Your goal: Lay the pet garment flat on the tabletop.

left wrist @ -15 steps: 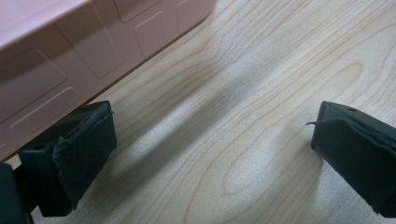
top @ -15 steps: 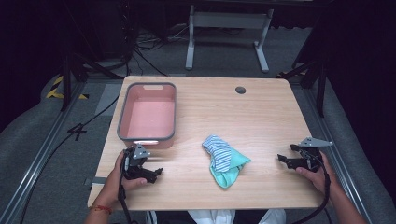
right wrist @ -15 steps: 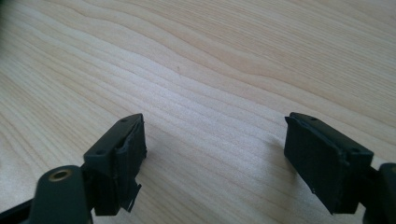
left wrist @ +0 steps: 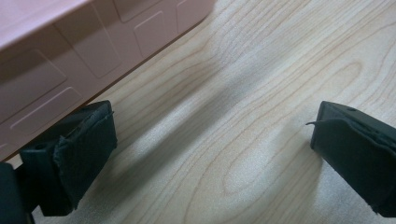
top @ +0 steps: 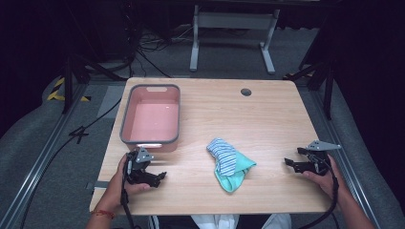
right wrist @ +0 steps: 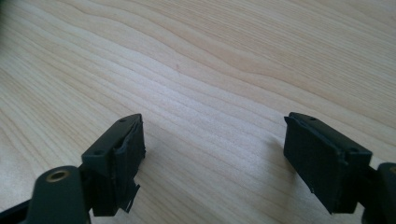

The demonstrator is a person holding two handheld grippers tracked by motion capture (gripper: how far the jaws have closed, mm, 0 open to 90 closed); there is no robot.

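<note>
Cloth [top: 230, 164], striped and teal, lies bunched on the table [top: 267, 119] near the front edge, between the two grippers and touching neither; the pink bin [top: 151, 117] sits just behind the left gripper [top: 160, 177], likely where the cloth goes. Left gripper rests low by the bin's near wall, jaws spread wide over bare wood. Right gripper [top: 288, 163] sits well apart near the right edge, jaws spread too and empty, pointed toward the cloth, probably staged for a grab.
</note>
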